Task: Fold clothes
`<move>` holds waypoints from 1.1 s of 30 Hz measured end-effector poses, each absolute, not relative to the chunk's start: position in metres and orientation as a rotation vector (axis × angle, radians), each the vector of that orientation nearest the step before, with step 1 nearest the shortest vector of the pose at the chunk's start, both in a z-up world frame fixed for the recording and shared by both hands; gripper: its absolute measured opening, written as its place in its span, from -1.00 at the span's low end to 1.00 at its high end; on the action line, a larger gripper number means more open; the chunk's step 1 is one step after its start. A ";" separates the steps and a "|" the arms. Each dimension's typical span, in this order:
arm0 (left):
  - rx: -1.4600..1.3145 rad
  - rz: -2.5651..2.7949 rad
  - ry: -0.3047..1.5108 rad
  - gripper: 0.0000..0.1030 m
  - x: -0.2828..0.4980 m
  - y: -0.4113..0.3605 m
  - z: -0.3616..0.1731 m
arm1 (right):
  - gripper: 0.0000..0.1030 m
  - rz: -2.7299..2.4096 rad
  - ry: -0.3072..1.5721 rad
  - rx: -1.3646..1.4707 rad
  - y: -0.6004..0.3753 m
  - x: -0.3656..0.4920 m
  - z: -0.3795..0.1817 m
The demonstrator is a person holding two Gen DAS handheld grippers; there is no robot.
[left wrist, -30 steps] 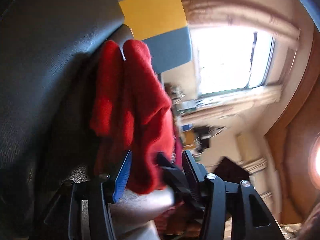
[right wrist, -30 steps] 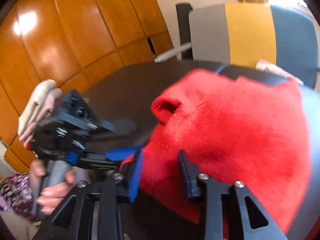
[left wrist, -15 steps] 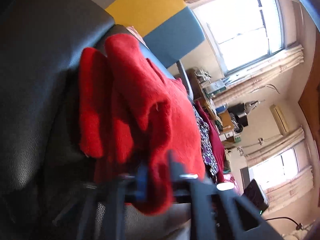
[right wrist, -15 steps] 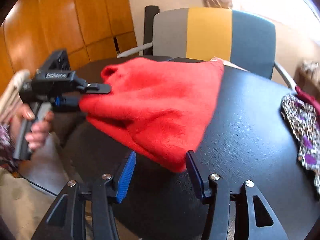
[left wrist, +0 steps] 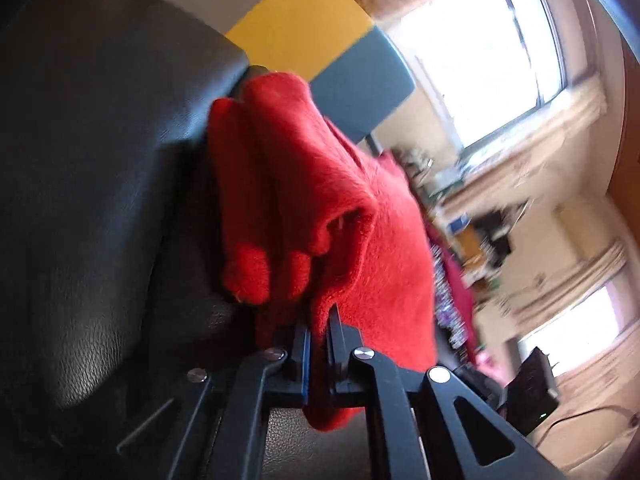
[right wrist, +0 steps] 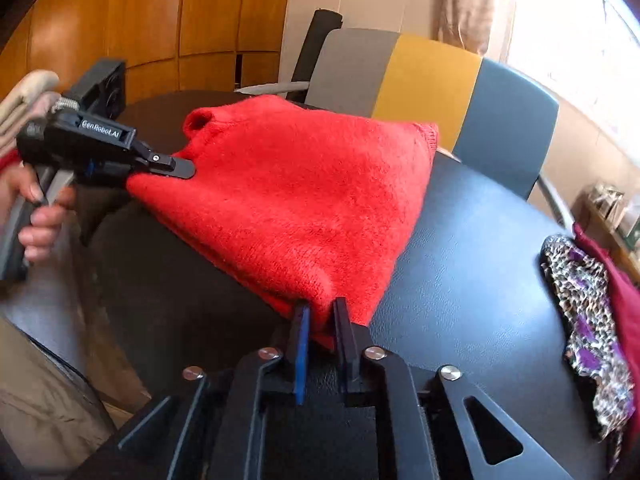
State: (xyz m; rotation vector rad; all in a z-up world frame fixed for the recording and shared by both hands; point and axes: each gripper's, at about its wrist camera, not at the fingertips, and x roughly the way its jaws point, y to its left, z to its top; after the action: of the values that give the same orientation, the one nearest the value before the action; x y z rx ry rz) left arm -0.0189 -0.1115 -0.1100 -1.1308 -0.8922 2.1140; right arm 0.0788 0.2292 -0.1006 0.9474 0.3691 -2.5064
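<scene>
A red knitted sweater [right wrist: 300, 200] lies folded over on the black padded table [right wrist: 480, 264]. My right gripper [right wrist: 320, 314] has the sweater's near corner between its jaws, which are closing on the cloth. In the right wrist view my left gripper [right wrist: 176, 168] pinches the sweater's left edge near the neck, lifted off the table. In the left wrist view the left gripper [left wrist: 318, 320] holds a bunched fold of the sweater [left wrist: 320, 200]; its jaws are opening slightly with the cloth still pinched between them.
A chair [right wrist: 432, 80] with grey, yellow and blue panels stands behind the table. A leopard-print garment [right wrist: 584, 312] and a dark red one lie at the table's right edge. A hand [right wrist: 40, 216] grips the left tool. Wooden panels fill the back left.
The left gripper closed on the sweater's edge and lifted it. The right gripper moved to the sweater's near corner, and its jaws narrowed around the cloth.
</scene>
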 end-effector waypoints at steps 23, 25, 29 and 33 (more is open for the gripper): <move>-0.876 2.419 -0.830 -0.81 -0.001 -0.102 -0.051 | -0.04 -2.497 0.376 0.829 0.160 0.013 -0.101; -0.856 2.450 -0.733 -0.70 -0.014 -0.086 -0.029 | -0.04 -2.494 0.310 0.832 0.166 0.013 -0.102; -0.978 2.469 -0.540 -0.70 -0.064 -0.048 -0.027 | -0.04 -2.491 0.292 0.830 0.169 0.013 -0.102; -1.142 2.519 -0.438 -0.70 -0.098 -0.041 -0.061 | -0.04 -2.498 0.297 0.827 0.168 0.015 -0.102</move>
State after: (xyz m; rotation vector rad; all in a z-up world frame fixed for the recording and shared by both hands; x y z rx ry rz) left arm -0.0977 -0.0409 -0.0606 -1.1418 -0.4377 2.5195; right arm 0.0155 0.1685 -0.1017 0.8267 0.2975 -2.4978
